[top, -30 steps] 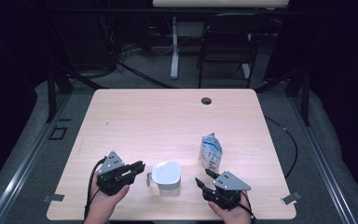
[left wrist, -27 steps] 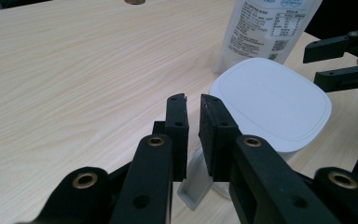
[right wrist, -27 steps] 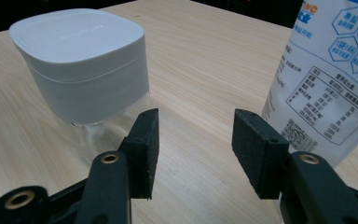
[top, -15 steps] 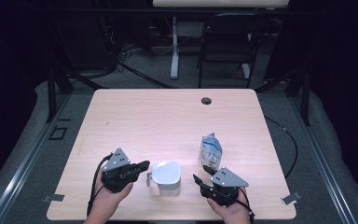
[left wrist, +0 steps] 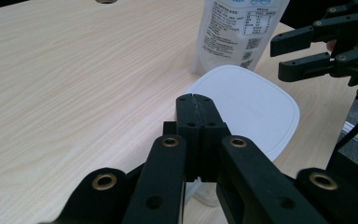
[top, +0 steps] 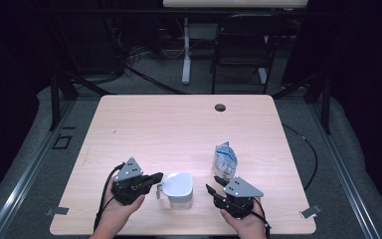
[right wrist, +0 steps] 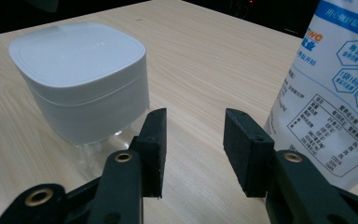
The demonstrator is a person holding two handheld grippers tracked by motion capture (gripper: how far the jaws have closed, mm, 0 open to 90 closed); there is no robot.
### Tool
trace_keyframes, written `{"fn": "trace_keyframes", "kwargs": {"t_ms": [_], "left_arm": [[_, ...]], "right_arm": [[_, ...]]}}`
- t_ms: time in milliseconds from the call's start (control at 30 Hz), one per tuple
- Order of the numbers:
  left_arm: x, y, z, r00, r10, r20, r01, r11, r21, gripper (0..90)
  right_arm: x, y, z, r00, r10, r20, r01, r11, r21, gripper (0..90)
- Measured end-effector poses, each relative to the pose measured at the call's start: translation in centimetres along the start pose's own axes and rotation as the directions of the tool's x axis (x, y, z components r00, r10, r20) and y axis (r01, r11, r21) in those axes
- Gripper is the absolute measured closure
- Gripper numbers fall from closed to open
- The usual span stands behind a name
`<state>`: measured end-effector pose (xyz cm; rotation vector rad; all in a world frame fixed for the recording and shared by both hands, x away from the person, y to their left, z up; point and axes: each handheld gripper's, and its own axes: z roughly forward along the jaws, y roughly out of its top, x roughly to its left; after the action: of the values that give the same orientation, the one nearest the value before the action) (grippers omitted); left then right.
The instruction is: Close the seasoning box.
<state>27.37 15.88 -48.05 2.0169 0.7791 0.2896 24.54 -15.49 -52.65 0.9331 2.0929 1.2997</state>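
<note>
A dim room w/ a chair [top: 238,47] and table legs at the back was seen behind a pale wood-grain table [top: 179,124], bare apart from two items near the person's edge and a small dark hole [top: 220,107] at the far side.

The left gripper [top: 155,180] was held at the near left; in the left gripper view its jaws were pressed together w/ nothing visibly between them, tips just over the near rim of a white container [left wrist: 247,105]. Whether they touched the lid couldn't be told.

The right gripper [right wrist: 193,140] was held at the near right, jaws parted to a moderate gap, holding nothing, aimed at bare table between the container and a printed pouch [right wrist: 335,93].

The container stood approx. between the two grippers, a rounded-square white lid seated on a body w/ a clear base. It was judged stiff, smooth, prob. slippery and light if empty; contents couldn't be seen. A grip across two opposite flat sides, below the lid seam, was judged safest, since a pinch on the lid alone might lift it off.

The pouch stood upright just beyond the right gripper, near the container but apart from it. It was judged soft and crushable, easily tipped; its upper part looked the best place to pinch.
</note>
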Motion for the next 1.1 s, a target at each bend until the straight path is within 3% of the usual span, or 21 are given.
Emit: {"fn": "trace_keyframes", "kwargs": {"t_ms": [367,600,700,1100], "left_arm": [[-0.5,0.2,0.8,0.9993,0.032,0.021,-0.032,0.9989,0.033,90.0],[-0.7,0.2,1.1,0.9992,0.038,0.013,-0.038,0.9982,0.047,90.0],[-0.9,0.3,1.1,0.9982,0.060,0.004,-0.060,0.9966,0.057,90.0],[-0.8,0.4,0.8,0.9987,0.051,0.007,-0.052,0.9956,0.078,90.0]], "right_arm": [[0.0,0.2,-0.2,1.0000,0.002,-0.009,-0.002,1.000,0.011,64.0],[0.1,0.2,-0.3,1.0000,0.003,-0.009,-0.003,1.000,0.016,66.0],[0.1,0.4,-0.3,0.9999,0.004,-0.011,-0.004,1.000,0.012,67.4],[0.4,0.9,0.0,0.9998,-0.013,-0.017,0.013,1.000,0.021,70.3]]}}
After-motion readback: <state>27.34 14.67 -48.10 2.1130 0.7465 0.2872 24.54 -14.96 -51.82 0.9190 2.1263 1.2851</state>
